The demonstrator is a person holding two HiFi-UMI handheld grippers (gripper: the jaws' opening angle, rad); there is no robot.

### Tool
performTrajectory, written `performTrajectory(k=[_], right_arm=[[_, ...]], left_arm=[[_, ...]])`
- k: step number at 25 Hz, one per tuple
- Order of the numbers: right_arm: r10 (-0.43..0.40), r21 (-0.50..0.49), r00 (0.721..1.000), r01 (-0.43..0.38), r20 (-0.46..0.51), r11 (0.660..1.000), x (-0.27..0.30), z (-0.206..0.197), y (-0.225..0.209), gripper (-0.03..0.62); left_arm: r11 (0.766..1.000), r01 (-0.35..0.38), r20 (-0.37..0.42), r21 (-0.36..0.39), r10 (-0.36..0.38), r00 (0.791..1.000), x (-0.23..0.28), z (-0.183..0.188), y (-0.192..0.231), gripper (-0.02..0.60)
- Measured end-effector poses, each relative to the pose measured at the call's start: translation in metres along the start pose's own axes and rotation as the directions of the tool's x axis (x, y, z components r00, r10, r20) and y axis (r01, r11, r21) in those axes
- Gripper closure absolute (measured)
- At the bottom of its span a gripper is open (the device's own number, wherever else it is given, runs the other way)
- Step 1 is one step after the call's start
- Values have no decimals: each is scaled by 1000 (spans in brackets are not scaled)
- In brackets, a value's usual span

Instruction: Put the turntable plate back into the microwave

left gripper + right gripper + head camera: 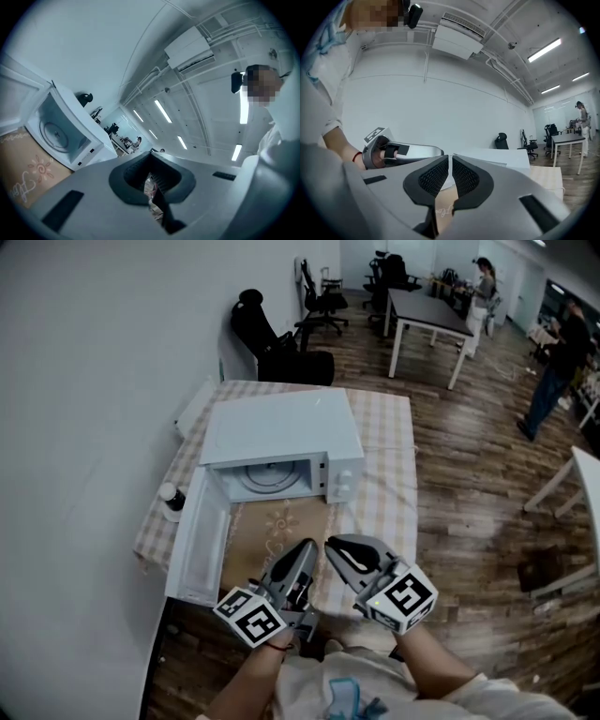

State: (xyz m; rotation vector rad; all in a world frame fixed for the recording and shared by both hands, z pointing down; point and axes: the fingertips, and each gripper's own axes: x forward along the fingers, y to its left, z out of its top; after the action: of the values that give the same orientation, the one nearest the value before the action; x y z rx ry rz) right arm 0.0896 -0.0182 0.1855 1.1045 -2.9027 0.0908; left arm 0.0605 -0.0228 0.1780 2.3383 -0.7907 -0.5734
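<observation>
At the bottom middle of the head view, both forearms were drawn in close to the person's body, each hand tucked behind its marker cube. The left tongs (305, 554) and the right tongs (336, 554) lay rolled onto their sides. They leaned toward each other, tips near one another but apart, over the near edge of the worktop (389, 474).

In the left gripper view the left tongs were closed, pad against pad, with nothing between them. In the right gripper view the right tongs were also together, only a thin slit showing, and they held nothing.

Just up-frame of the tips lay a beige mat (277, 531) with a flower pattern. Beyond it stood the white microwave (281, 427), its door (202, 540) swung open toward the lower left of the frame.

The turntable plate (270, 474) lay flat inside the cavity, well apart from both tongs and above them in the frame. In the left gripper view it showed inside the open microwave at the left edge.

A dark-capped bottle (171, 498) stood at the worktop's left edge beside the door. A black chair (277, 343) stood past the far end of the worktop.
</observation>
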Motion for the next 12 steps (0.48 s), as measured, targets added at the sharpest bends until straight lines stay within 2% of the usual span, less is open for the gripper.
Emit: performTrajectory(k=[5,8,12], right_arm=[[51,21,997,-52,63,998,-21,14,10,546],[80,15,992,-82,97,997,-32,26,17,546],[75,15,989,-77,126,997,-46,41,14,546]], left_arm=[[987,47,-28,153,-43,999,1,-4,-27,580],[968,76,-32,241,-70,997,4,-3,-47,580],[938,120,-59,325,-106,993,13,0,-71,580]])
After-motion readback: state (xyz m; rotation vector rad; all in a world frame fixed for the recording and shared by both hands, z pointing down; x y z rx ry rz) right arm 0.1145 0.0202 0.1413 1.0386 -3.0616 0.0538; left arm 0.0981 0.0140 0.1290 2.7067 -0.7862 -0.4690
